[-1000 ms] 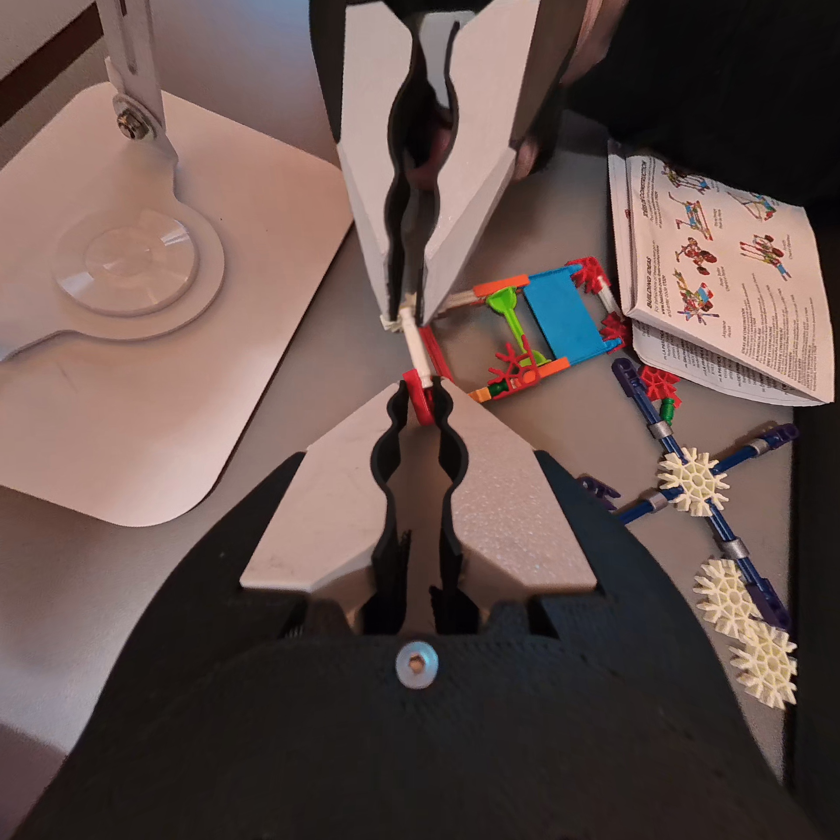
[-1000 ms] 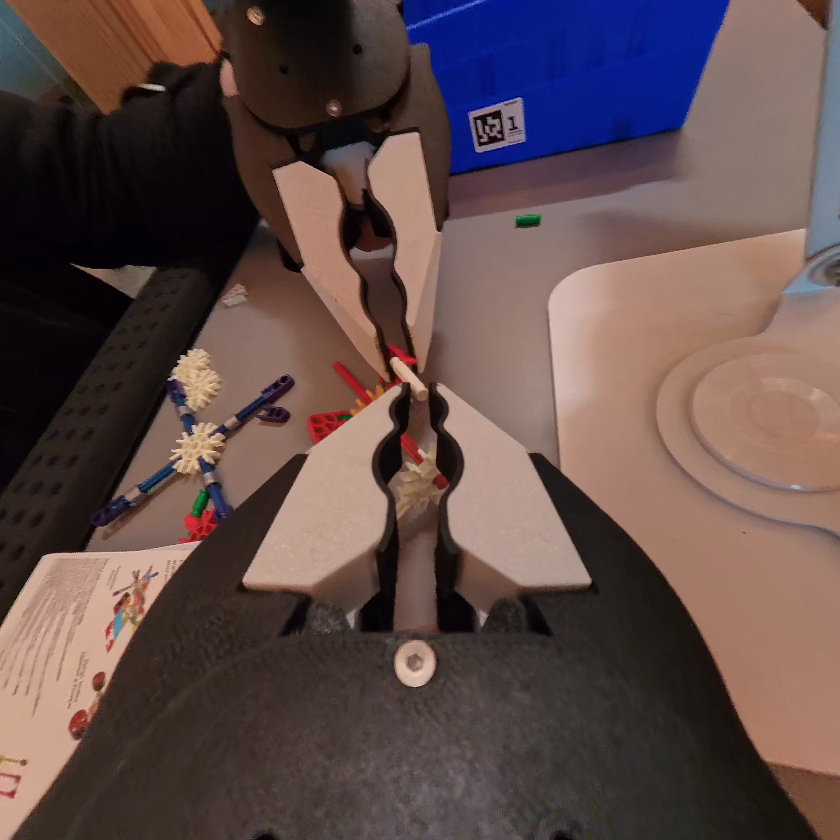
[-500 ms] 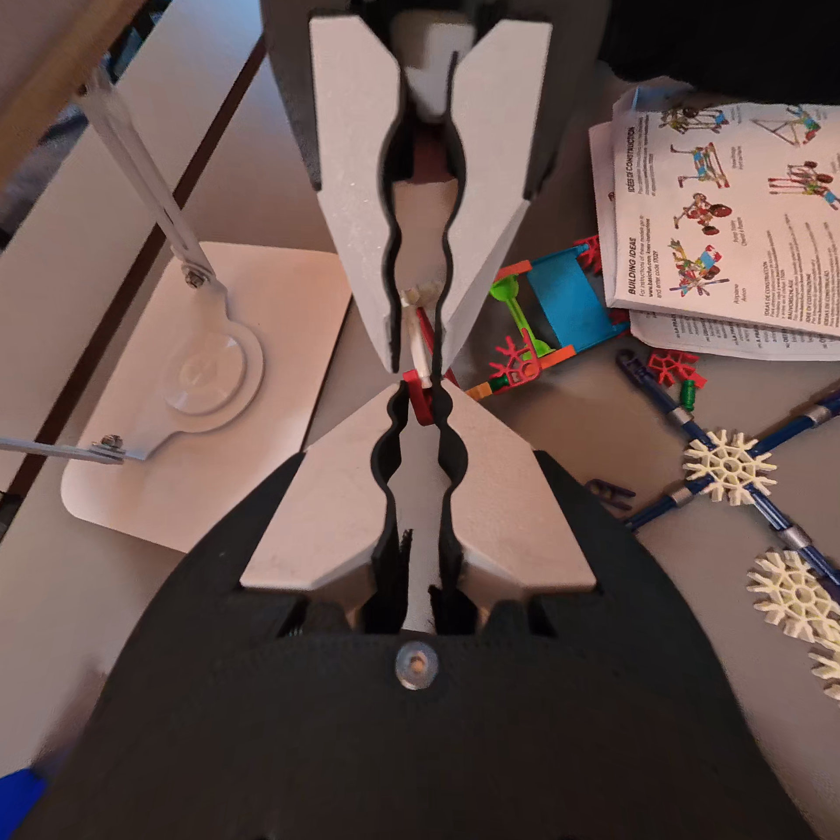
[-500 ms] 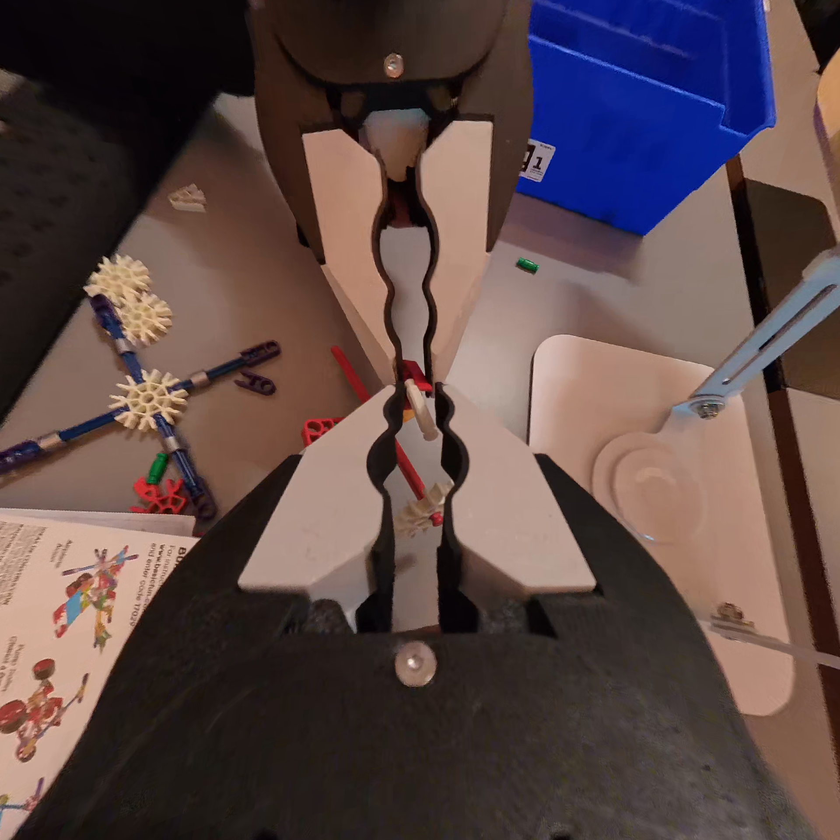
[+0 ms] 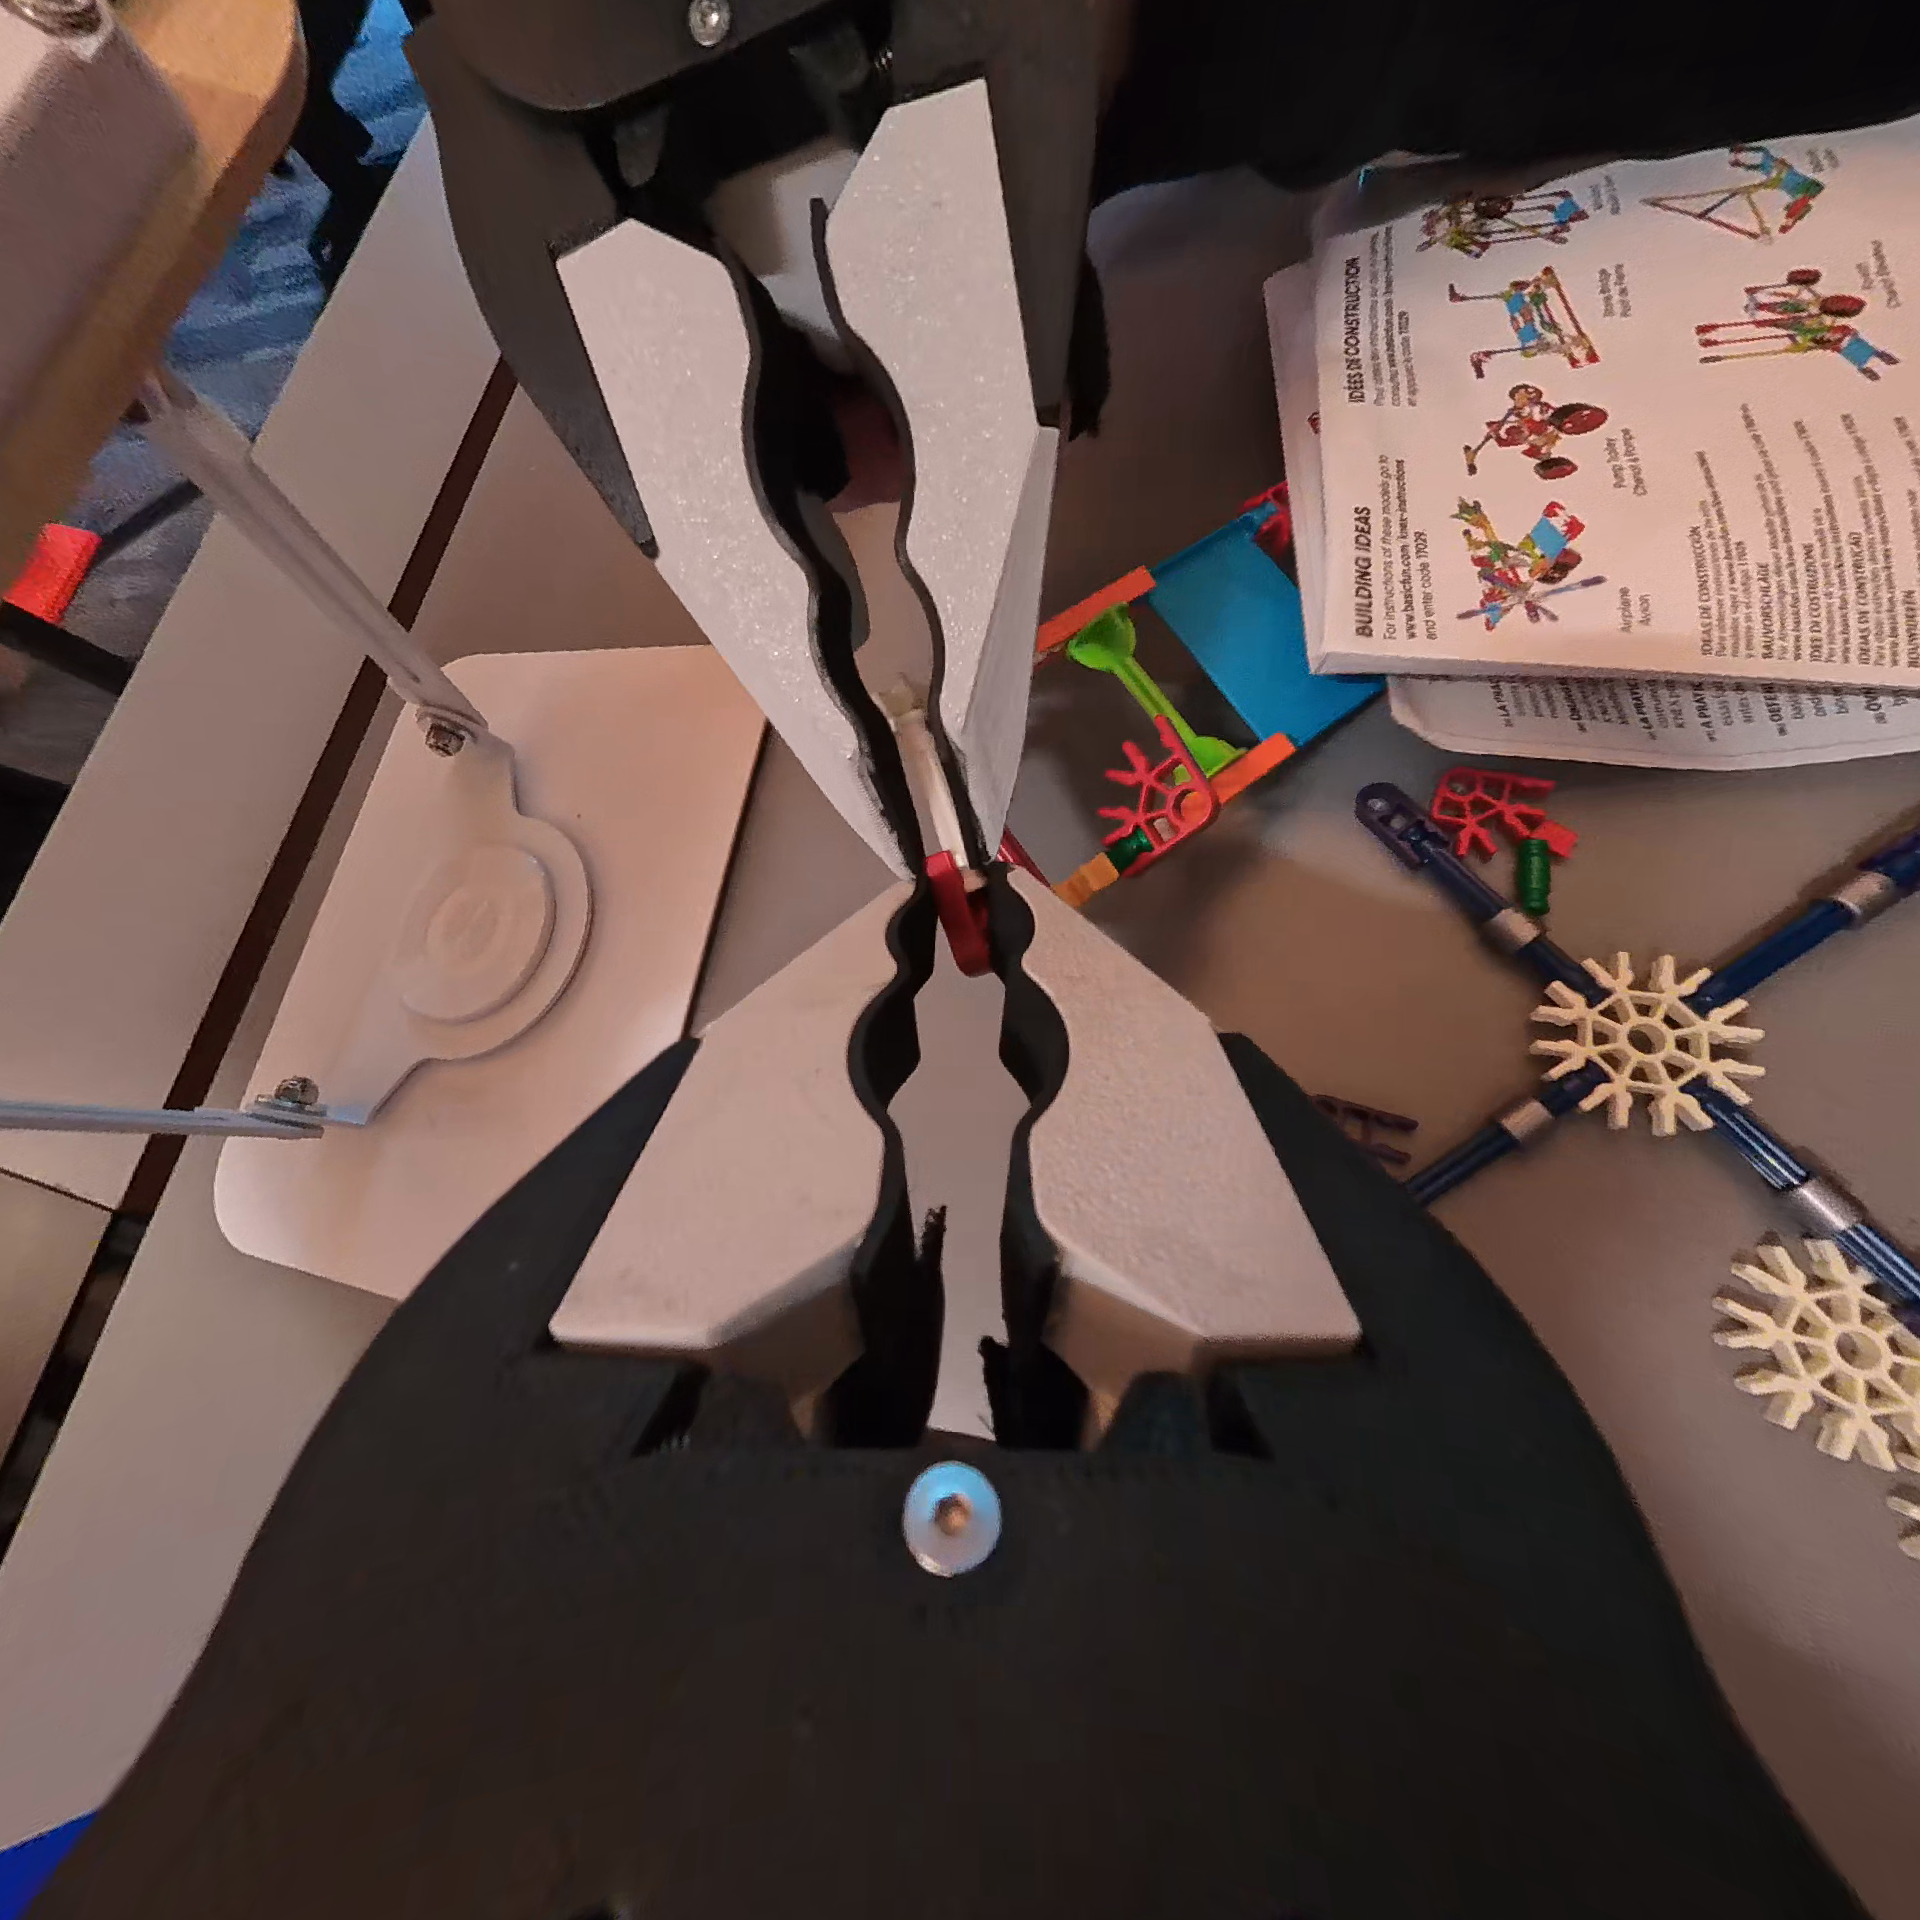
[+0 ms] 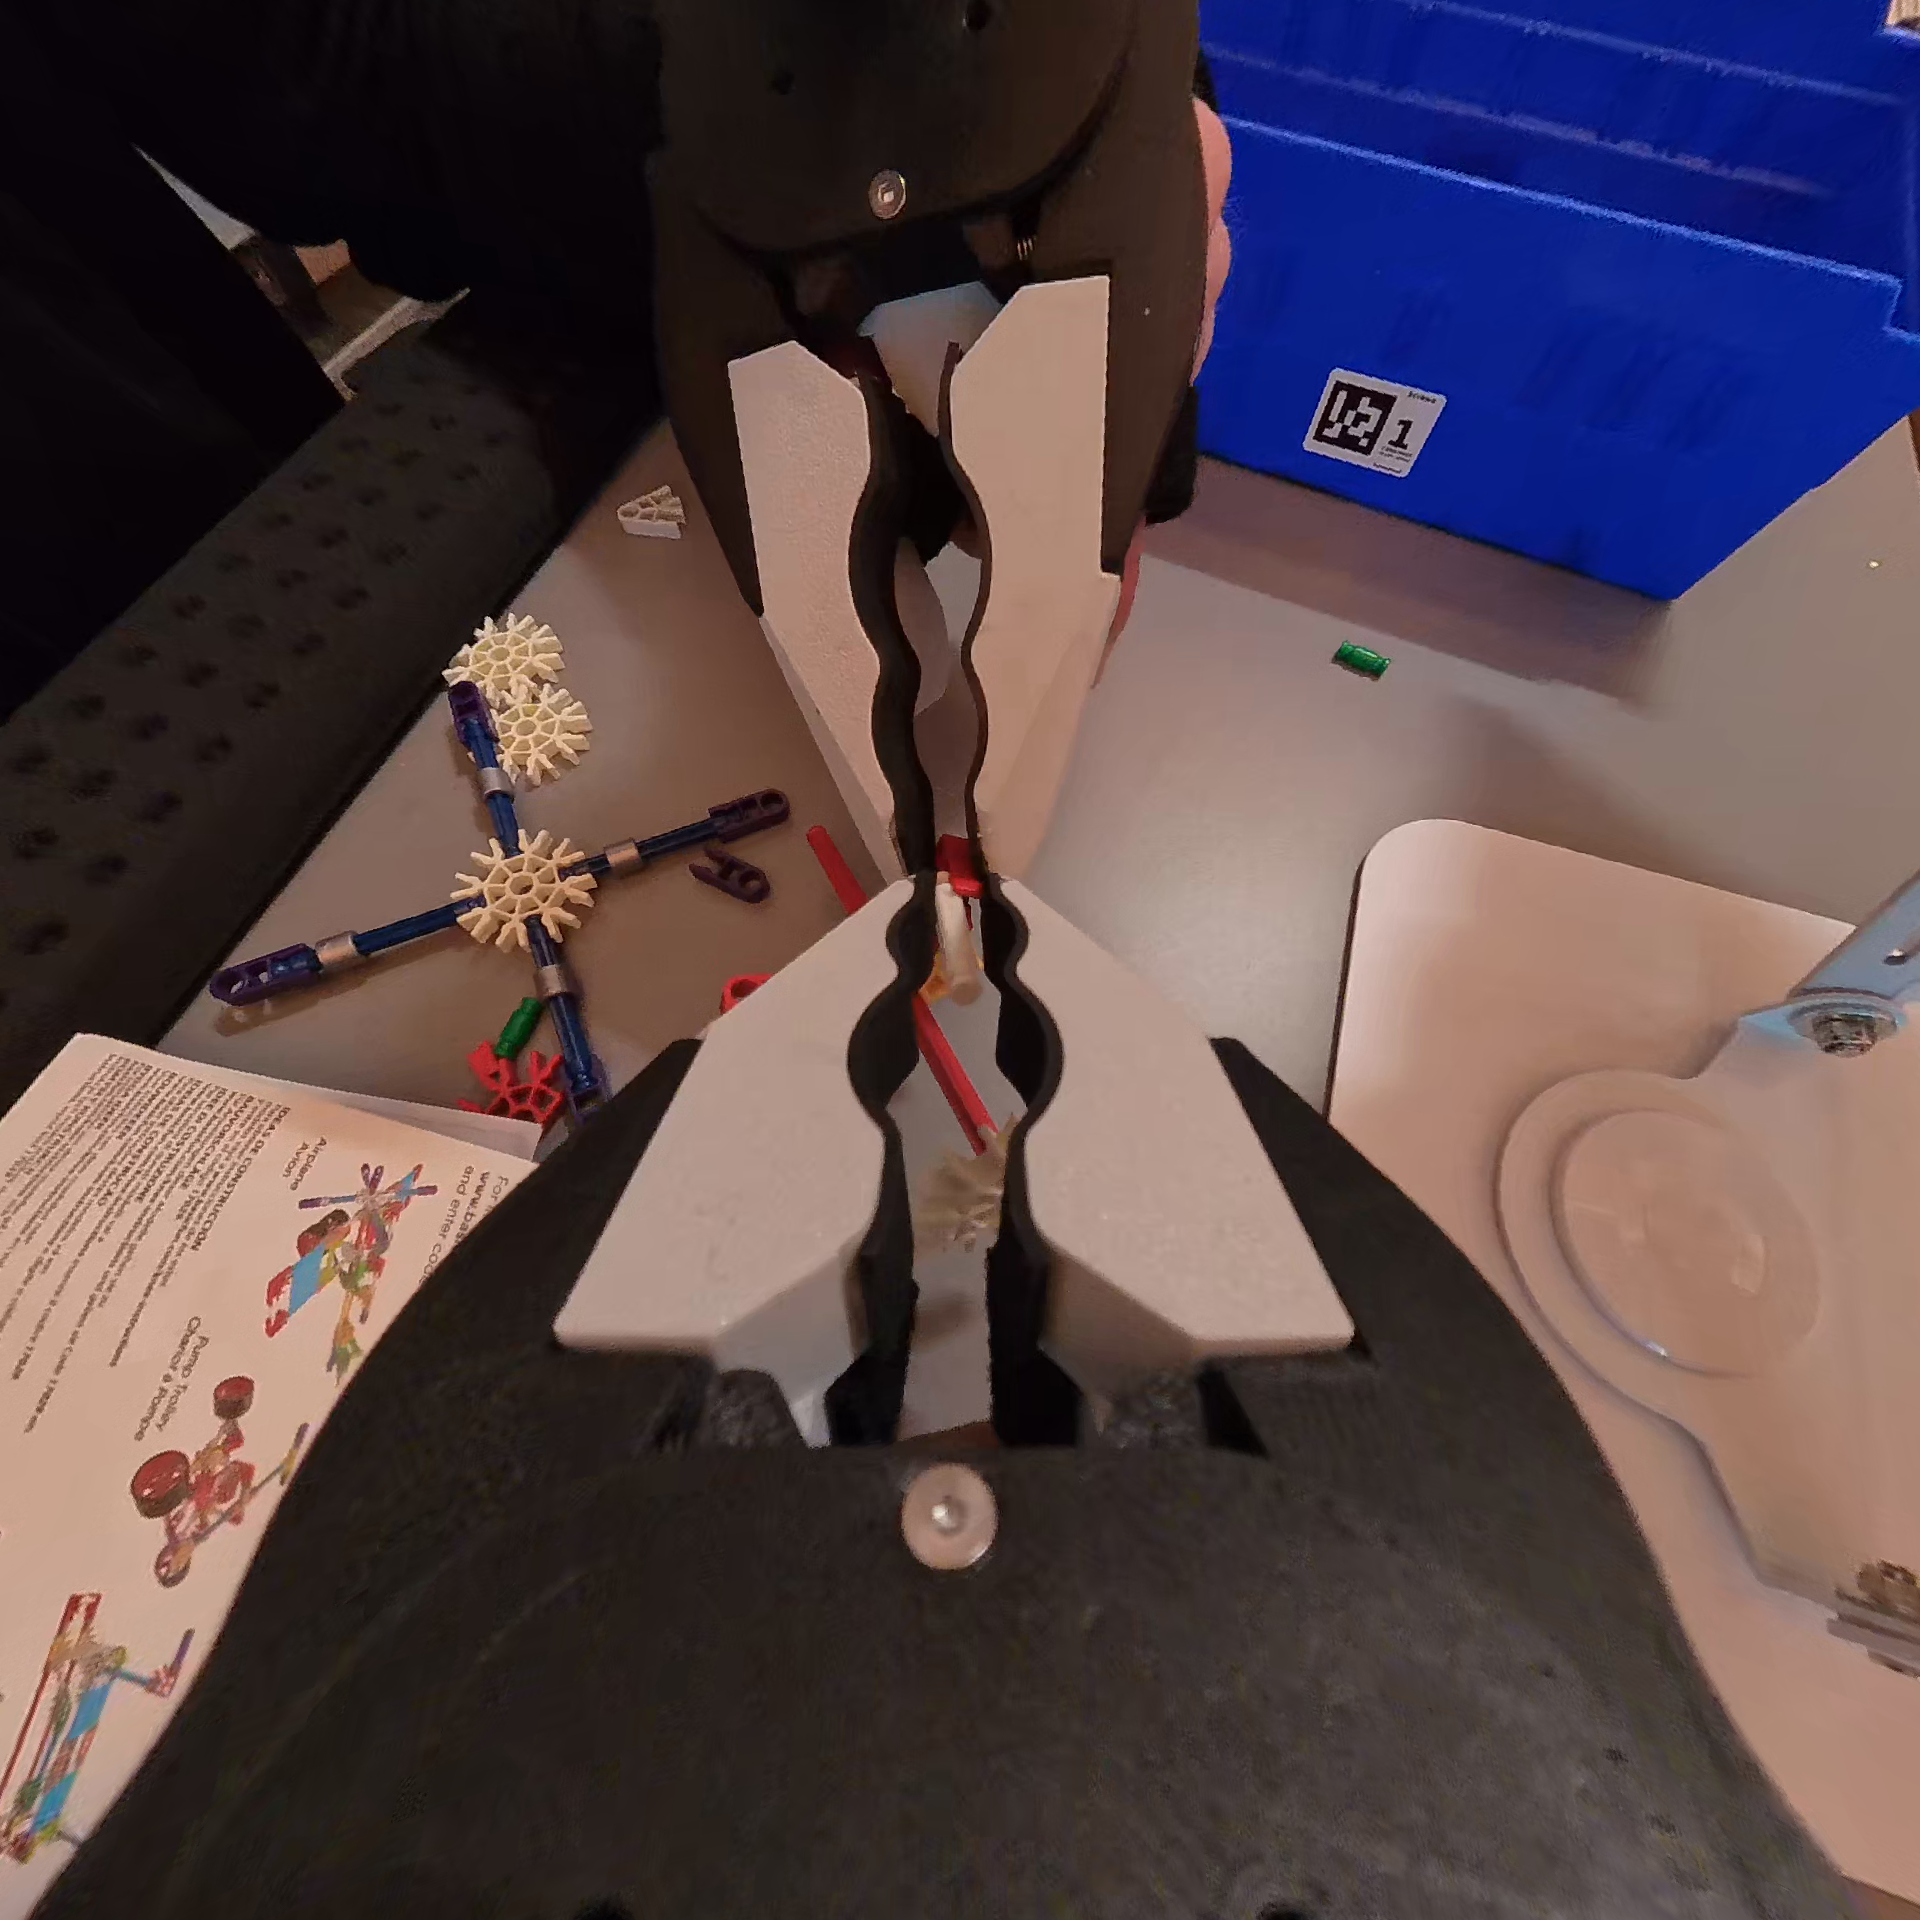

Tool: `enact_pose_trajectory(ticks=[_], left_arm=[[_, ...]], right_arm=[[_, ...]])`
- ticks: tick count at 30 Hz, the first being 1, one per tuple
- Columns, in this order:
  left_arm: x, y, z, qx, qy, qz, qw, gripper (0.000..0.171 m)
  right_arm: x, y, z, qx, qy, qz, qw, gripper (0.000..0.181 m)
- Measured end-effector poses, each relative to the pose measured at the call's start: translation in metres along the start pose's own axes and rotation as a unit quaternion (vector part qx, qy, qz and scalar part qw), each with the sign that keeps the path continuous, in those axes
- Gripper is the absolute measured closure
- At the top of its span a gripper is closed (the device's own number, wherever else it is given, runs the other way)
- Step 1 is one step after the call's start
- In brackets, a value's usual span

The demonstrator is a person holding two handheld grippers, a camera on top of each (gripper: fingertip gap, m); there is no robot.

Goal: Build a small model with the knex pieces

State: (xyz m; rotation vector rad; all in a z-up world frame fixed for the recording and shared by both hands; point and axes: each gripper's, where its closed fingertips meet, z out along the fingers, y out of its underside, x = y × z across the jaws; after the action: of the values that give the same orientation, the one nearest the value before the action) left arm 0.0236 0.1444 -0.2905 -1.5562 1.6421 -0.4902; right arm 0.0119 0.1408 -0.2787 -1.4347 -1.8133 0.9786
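White rod (image 6: pixel 956 935): pinched near the very tips of the right hand-held gripper (image 6: pixel 951 894), lying roughly along the fingers, with its far end met by the red connector (image 5: pixel 961 930).
Red connector: nipped in the tips of the left hand-held gripper (image 5: pixel 961 899), directly ahead of them and raised above the surface (image 5: pixel 1299 935).
Right hand-held gripper: pressed together on the rod; only a short length of the pads is engaged.
Left hand-held gripper: pressed together on the connector, again at the extreme tips.
Relation of the two: tip to tip, nearly touching, pointed at each other almost in one line.
Grip judgement: both holds are thought shallow, so either piece could be twisted out by sideways force; rod and connector are best kept in one straight line.
Below the right tips: a red rod (image 6: pixel 945 1070) and a cream snowflake piece (image 6: pixel 966 1195) are seen through the finger gap, lying on the surface.
Right of the left tips: a small frame with a blue panel (image 5: pixel 1236 634), then a printed booklet (image 5: pixel 1610 416) beyond it.
Further right: a cross of blue rods around a cream snowflake hub (image 5: pixel 1647 1039).
Left of the left tips: a white base plate (image 5: pixel 499 935) with metal struts.
Beyond the left hand-held gripper, in the right wrist view: a blue bin (image 6: pixel 1558 260) and a lone green piece (image 6: pixel 1361 660).
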Motion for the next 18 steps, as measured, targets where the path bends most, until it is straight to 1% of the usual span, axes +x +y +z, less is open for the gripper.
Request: enact_pose_trajectory(ticks=[4, 7, 9, 11, 12, 14, 16, 18], left_arm=[[0.005, 0.007, 0.004, 0.001, 0.010, -0.019, 1.000, 0.165], [0.004, 0.006, 0.003, 0.018, 0.009, -0.032, 0.999, 0.166], [0.005, 0.007, 0.005, 0.014, 0.009, -0.028, 0.999, 0.166], [0.008, 0.012, 0.008, 0.000, 0.012, -0.023, 1.000, 0.166], [0.013, 0.013, 0.011, -0.001, 0.023, -0.020, 1.000, 0.166], [0.014, 0.013, 0.015, 0.007, 0.029, -0.029, 0.999, 0.165], [0.013, 0.012, 0.014, 0.011, 0.031, -0.025, 0.999, 0.165], [0.017, 0.014, 0.015, 0.005, 0.032, -0.019, 0.999, 0.165]], right_arm=[[-0.002, 0.006, 0.006, 0.000, -0.011, -0.005, 1.000, 0.176], [-0.001, 0.006, 0.006, 0.011, -0.014, -0.006, 1.000, 0.176], [-0.002, 0.008, 0.007, 0.008, -0.017, -0.008, 1.000, 0.176], [-0.004, 0.013, 0.010, -0.005, -0.026, 0.004, 1.000, 0.176], [-0.007, 0.017, 0.011, -0.021, -0.036, 0.012, 0.999, 0.176], [-0.008, 0.020, 0.009, -0.043, -0.030, 0.013, 0.999, 0.175], [-0.009, 0.019, 0.009, -0.042, -0.024, 0.011, 0.999, 0.174], [-0.011, 0.022, 0.010, -0.049, -0.033, 0.013, 0.998, 0.173]])
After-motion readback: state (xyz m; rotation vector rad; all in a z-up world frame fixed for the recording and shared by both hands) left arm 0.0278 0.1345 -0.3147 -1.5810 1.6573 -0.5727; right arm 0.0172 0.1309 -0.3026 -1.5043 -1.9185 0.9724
